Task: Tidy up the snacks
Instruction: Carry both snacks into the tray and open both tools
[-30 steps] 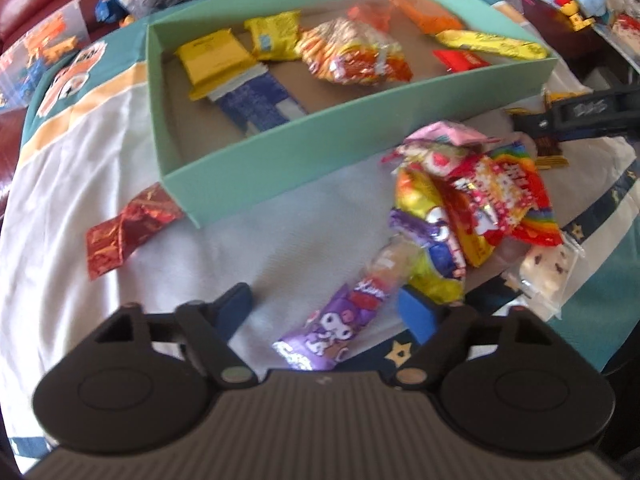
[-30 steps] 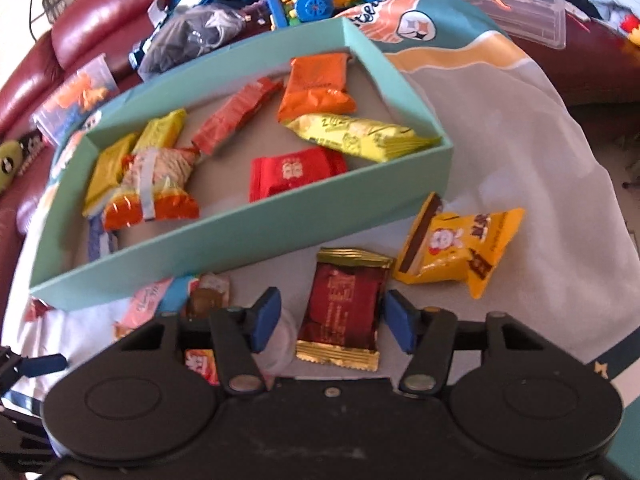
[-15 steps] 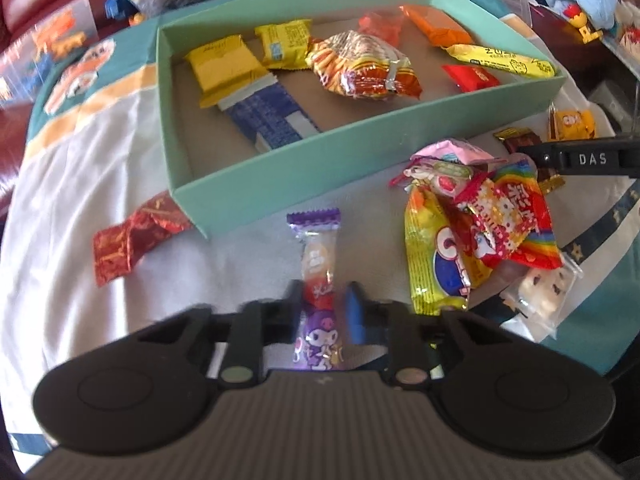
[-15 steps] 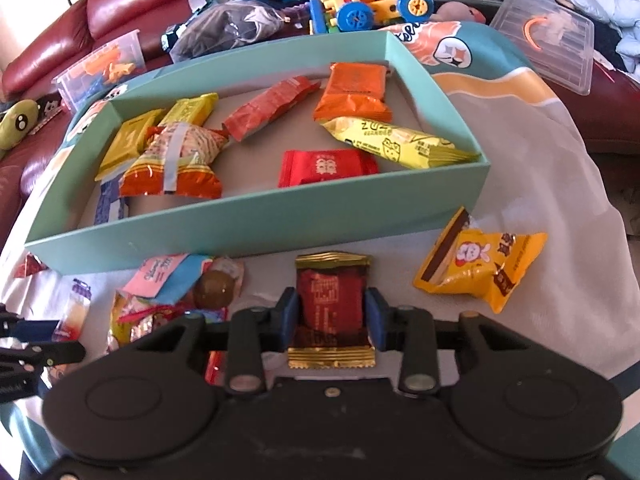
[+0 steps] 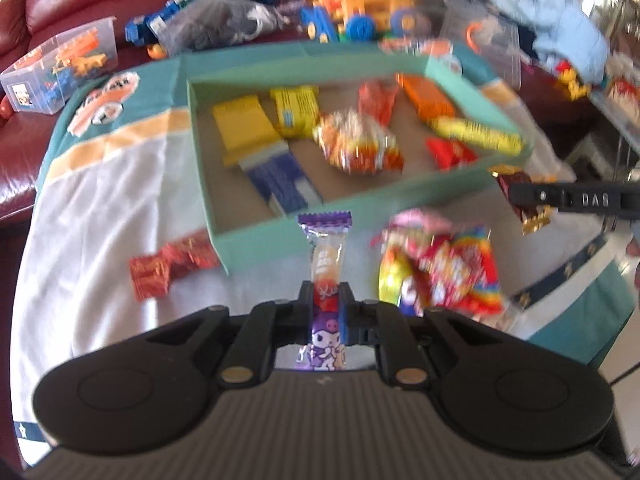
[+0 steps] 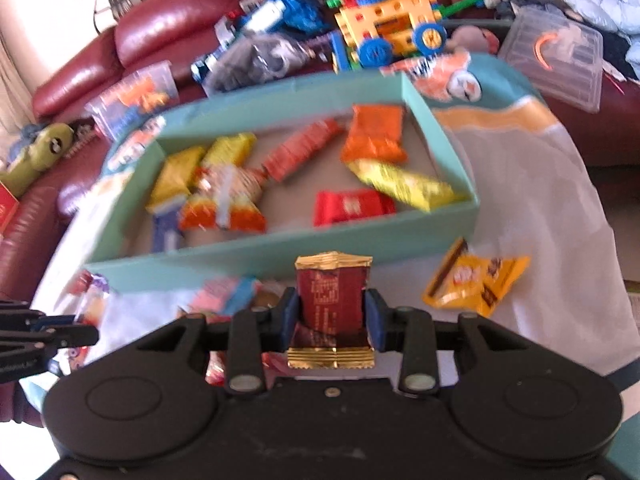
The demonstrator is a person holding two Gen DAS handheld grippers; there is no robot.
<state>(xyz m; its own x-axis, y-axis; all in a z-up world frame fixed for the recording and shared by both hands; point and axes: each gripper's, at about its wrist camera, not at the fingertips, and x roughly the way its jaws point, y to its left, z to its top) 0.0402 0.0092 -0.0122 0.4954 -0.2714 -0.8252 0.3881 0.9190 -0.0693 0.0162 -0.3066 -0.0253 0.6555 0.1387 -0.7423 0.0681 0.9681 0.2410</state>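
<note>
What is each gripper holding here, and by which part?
The left gripper pinches the purple cartoon snack stick near its lower end. The right gripper clamps the dark red gold-edged packet across its lower half, sides squeezed.

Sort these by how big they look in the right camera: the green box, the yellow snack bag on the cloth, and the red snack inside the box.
1. Green box, by far the largest.
2. Yellow snack bag.
3. Red snack, though the bag sits nearer the camera, so these two could be alike.
</note>
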